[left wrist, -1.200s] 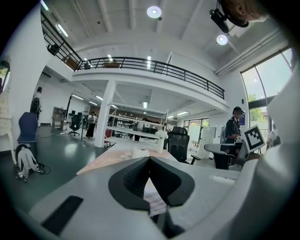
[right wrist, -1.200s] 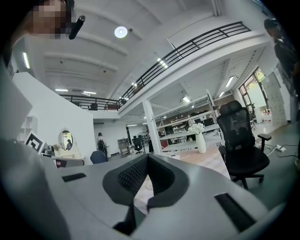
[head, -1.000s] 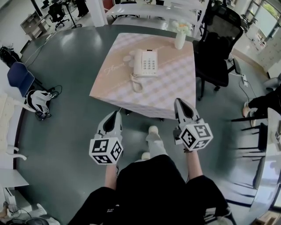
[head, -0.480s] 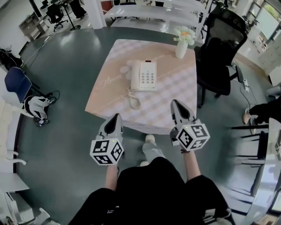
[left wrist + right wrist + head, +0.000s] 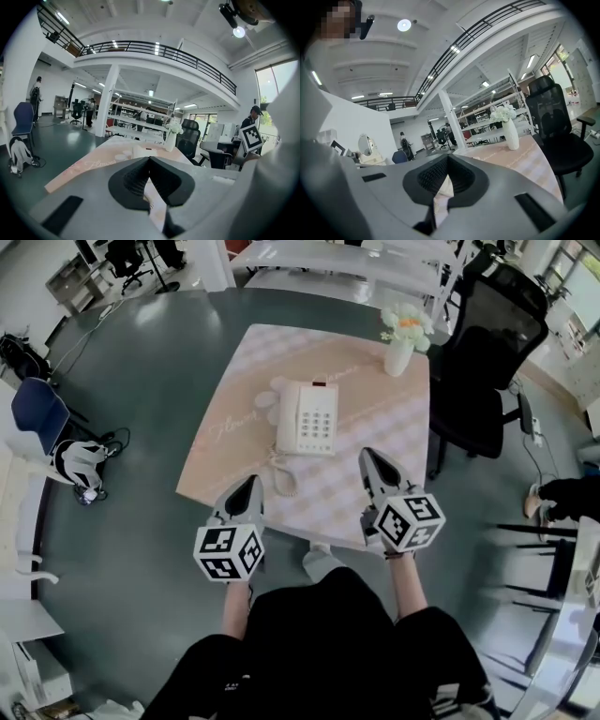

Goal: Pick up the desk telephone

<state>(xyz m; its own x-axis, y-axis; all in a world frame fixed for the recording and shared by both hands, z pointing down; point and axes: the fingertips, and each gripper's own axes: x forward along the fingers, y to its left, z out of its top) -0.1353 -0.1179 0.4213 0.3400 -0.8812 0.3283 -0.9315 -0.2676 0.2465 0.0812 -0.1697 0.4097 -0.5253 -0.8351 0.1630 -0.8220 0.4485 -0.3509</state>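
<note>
My 2 tongs first: the left tongs (image 5: 251,482) and the right tongs (image 5: 367,454) are both pinched fully together with nothing between the jaws. There's a marker cube (image 5: 228,552) with black-and-white squares on the left one and another cube (image 5: 409,519) on the right, so 2 cubes. Both tongs hang over the near edge of the table (image 5: 225,442), well short of the phone. Count-wise I see 1 table, 1 telephone (image 5: 307,418) and 1 white vase (image 5: 399,357) of pale flowers at the far right corner. There are also 2 small pale round things (image 5: 266,400) just beside the phone's left side, no idea what they are. Then 1 black office chair (image 5: 487,343) at the table's right side, and 1 blue chair (image 5: 36,409) way off left with a white bag (image 5: 77,463) on the floor near it. The table's pink checked top has a line of cursive script running diagonally across it, too small for me to read, and I can't make out any brand on the phone. The phone lies flat about mid-table. It's cream-white, with the handset in its cradle along the left, a grid of buttons on the right and a small dark-red spot at the far edge. Its 1 curly cord (image 5: 281,472) trails toward me.
</note>
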